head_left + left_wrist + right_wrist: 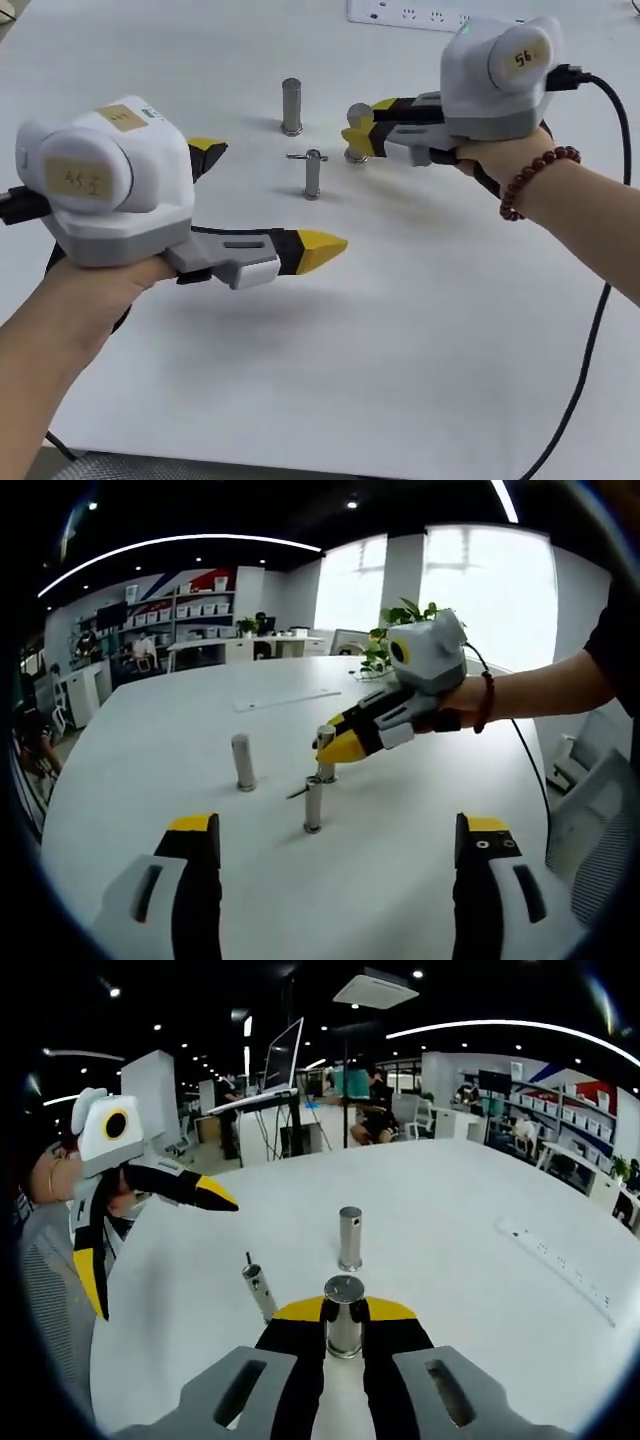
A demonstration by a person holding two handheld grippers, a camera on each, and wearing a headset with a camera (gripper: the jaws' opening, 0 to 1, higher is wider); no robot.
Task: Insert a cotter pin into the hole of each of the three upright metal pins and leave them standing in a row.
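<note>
White worktop (400,350): hold plumb the metal pin (344,1320) clamped in the right gripper (360,127), at 2 o'clock of the cottered pin (313,175); left gripper (272,197) wide apart, empty.

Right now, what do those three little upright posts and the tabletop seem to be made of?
Back post, front post and third post: likely steel, silvery-grey and smooth, with bright streaks of reflection down their sides. Tabletop: white and matte, perhaps laminate or painted board; it takes soft shadows but no sharp reflections, so I can't be sure.
</note>
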